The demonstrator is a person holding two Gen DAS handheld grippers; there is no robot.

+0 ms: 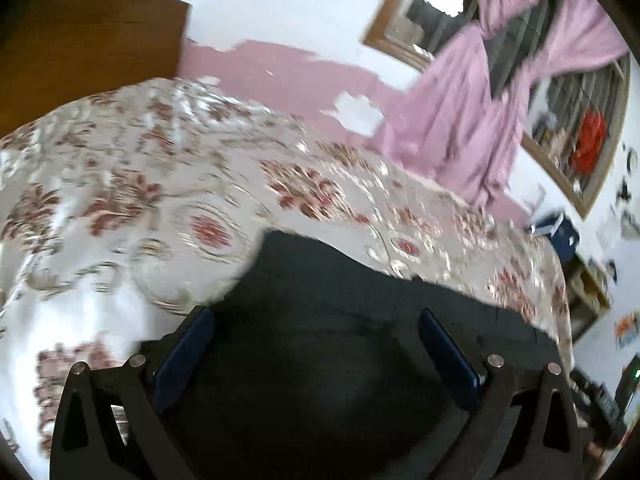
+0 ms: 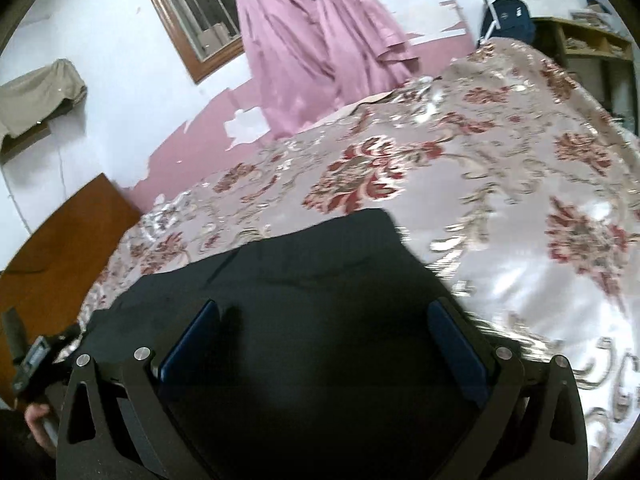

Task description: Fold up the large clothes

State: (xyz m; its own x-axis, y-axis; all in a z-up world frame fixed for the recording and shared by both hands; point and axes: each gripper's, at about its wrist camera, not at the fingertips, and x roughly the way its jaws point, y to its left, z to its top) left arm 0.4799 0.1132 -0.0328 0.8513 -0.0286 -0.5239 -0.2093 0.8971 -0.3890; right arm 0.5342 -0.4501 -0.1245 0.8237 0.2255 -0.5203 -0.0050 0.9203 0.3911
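Note:
A dark, nearly black garment lies flat on a bed with a floral cover. My left gripper hovers over the garment, open, its blue pads wide apart with only cloth seen below. In the right wrist view the same dark garment spreads across the floral cover, its far edge straight. My right gripper is also open above the cloth, nothing pinched between its pads. The other gripper and a hand show at the lower left of that view.
A brown wooden headboard stands at one end of the bed. Pink curtains hang by a wood-framed window. A dark blue bag and wooden shelves sit past the bed's far end.

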